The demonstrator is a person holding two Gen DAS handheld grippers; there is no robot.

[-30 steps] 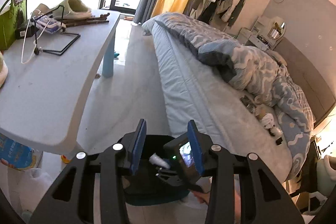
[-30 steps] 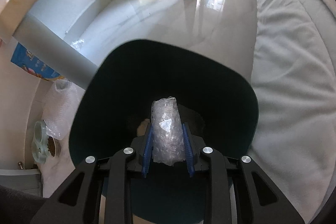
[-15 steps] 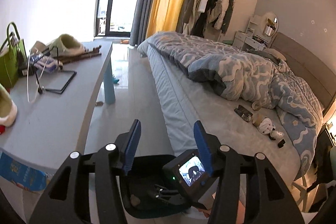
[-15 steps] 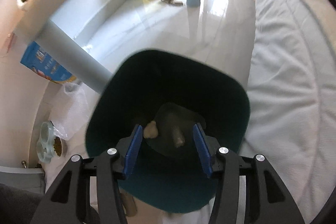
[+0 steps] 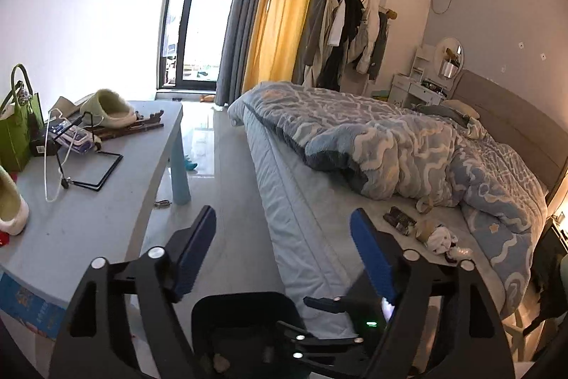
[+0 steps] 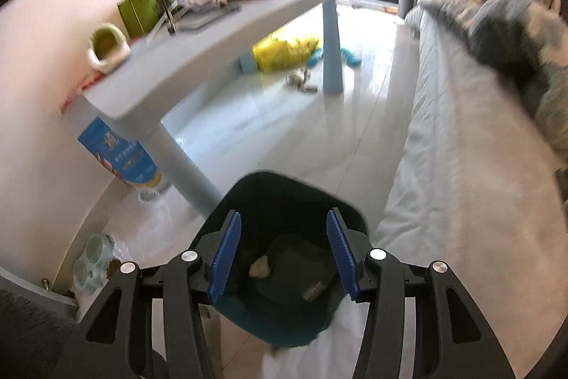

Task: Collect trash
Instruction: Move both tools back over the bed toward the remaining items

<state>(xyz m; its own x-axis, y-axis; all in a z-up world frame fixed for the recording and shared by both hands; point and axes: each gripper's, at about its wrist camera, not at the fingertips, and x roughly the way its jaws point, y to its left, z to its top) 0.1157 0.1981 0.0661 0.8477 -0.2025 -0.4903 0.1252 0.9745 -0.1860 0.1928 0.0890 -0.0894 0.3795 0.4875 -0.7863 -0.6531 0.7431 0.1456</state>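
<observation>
Bedroom floor beside bed: dark bin [image 6: 284, 201] sat under empty, part-open right gripper [image 6: 284, 254]. Left gripper [image 5: 284, 254] (jaws opening, empty) faced leftover trash [image 5: 438, 237] ahead-right on mattress [image 5: 319, 237].

Your left wrist camera looks along its jaws slightly downward across the room, with the desk [image 5: 88, 201] on its left, the bed [image 5: 319, 237] on its right and the window [image 5: 198, 6] far ahead; the bin [image 5: 245, 318] sits close under the lens at the bottom edge. Your right wrist camera tilts more steeply down, close above the same bin [image 6: 284, 198], with the desk [image 6: 213, 34] seen partly from below on the left and the bed [image 6: 461, 166] along the right. Both views share the bin, desk, bed and the floor [image 6: 284, 130] between them, facing the window end.
</observation>
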